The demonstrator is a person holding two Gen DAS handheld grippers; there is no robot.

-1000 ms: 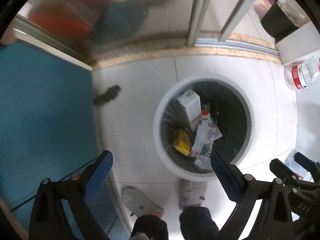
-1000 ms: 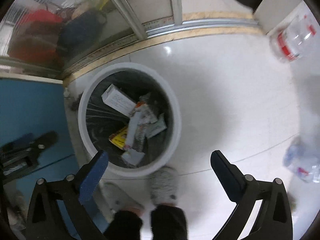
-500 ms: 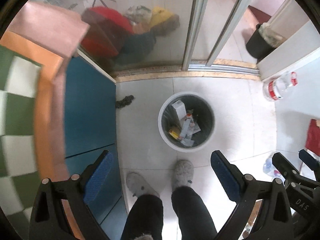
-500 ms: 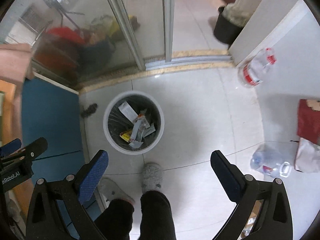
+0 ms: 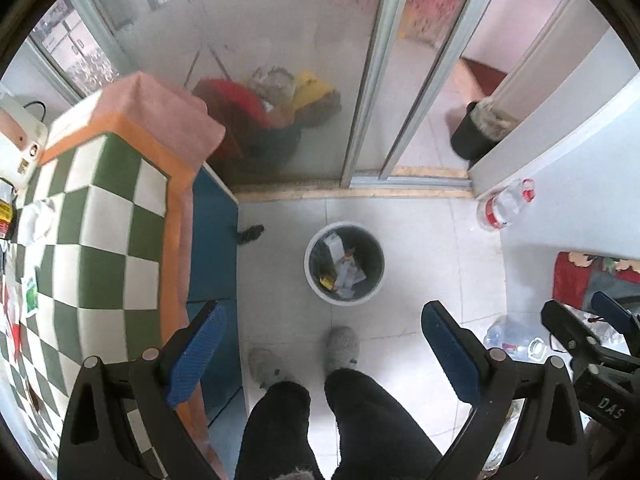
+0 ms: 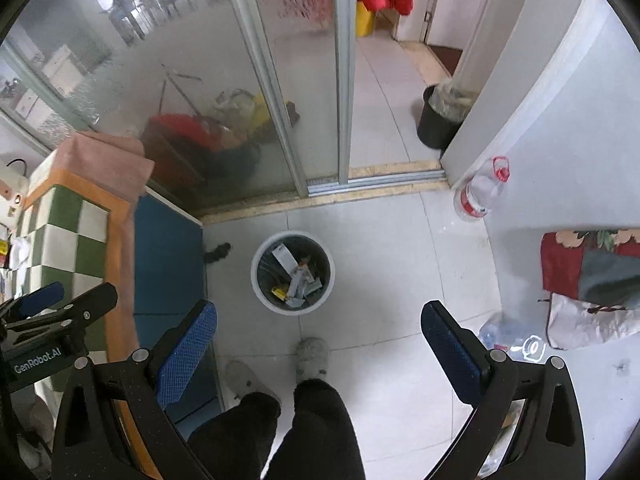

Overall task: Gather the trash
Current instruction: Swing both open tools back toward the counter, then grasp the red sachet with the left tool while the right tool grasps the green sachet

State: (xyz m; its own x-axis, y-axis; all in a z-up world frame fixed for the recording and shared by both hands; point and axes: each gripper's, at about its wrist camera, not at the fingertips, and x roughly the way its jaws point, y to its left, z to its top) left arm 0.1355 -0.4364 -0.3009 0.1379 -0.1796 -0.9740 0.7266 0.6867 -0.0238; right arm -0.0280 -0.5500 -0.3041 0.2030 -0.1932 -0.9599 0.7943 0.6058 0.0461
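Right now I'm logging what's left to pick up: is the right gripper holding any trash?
No, the right gripper is wide open with only floor between its pads, and the trash bin sits below it.

Lived-in home. White tiled floor (image 5: pixel 280 312); sliding glass door (image 6: pixel 256 92) across upper frame, belongings piled behind it. Checkered tablecloth (image 5: pixel 100 240) on table at left. Small waste bin (image 5: pixel 345 264) centre frame, plastic water bottle (image 6: pixel 478 192) by the right wall. Fuzzy slippers (image 5: pixel 342 346) lower centre.
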